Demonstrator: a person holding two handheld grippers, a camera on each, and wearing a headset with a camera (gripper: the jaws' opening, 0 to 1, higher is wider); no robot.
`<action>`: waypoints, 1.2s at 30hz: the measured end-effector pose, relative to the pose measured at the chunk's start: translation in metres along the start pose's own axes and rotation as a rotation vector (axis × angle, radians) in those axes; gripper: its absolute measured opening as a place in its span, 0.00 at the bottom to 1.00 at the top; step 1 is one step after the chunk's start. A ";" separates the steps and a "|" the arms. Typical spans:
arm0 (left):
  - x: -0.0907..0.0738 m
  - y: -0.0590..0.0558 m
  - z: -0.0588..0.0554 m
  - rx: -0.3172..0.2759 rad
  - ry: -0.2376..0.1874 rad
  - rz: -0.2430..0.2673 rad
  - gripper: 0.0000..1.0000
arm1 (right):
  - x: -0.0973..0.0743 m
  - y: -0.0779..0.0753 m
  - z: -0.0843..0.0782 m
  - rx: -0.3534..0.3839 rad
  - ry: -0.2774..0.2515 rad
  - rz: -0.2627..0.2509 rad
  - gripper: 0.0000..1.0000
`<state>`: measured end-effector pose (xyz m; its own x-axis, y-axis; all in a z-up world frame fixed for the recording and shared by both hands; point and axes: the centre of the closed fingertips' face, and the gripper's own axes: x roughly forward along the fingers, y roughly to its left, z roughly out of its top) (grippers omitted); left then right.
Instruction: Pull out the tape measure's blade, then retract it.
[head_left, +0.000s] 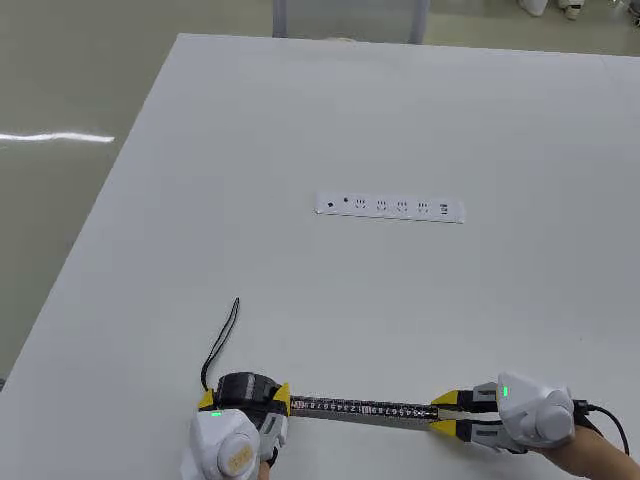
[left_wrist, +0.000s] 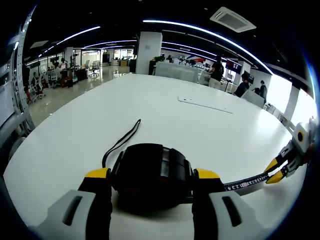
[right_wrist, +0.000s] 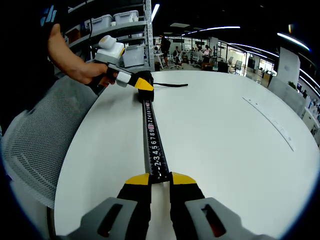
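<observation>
**Extended blade (head_left: 362, 409) lying along the desk's (head_left: 400, 300) near edge**

The left gripper (head_left: 245, 398) is clenching its fingers (left_wrist: 97, 176) around the tape measure (left_wrist: 152, 172) at the desk's near edge; the right gripper (head_left: 446, 412) is pinching the blade's tip.

Both the left gripper (head_left: 245, 398) and the right gripper (head_left: 442, 412) have rounded white shells, 1 small green light each, and 2 black jaws with yellow tips. A black cable (head_left: 605, 420) leaves the right one. The person wears a black short sleeve (right_wrist: 30, 35) with a blue mark
</observation>
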<state>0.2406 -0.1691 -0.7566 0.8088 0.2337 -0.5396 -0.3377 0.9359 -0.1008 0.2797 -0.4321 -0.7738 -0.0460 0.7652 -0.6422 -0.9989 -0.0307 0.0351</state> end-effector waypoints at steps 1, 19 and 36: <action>0.000 0.000 0.000 0.000 -0.001 -0.001 0.62 | 0.000 0.000 0.000 0.001 0.000 0.000 0.12; 0.000 0.003 0.002 -0.055 -0.004 -0.009 0.61 | 0.001 -0.002 0.007 -0.003 -0.008 -0.002 0.12; -0.001 0.002 0.003 -0.059 0.003 -0.020 0.61 | 0.003 -0.001 0.014 -0.012 -0.010 0.002 0.12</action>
<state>0.2406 -0.1662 -0.7534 0.8143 0.2143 -0.5395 -0.3491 0.9233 -0.1602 0.2810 -0.4210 -0.7653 -0.0478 0.7715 -0.6344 -0.9988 -0.0398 0.0268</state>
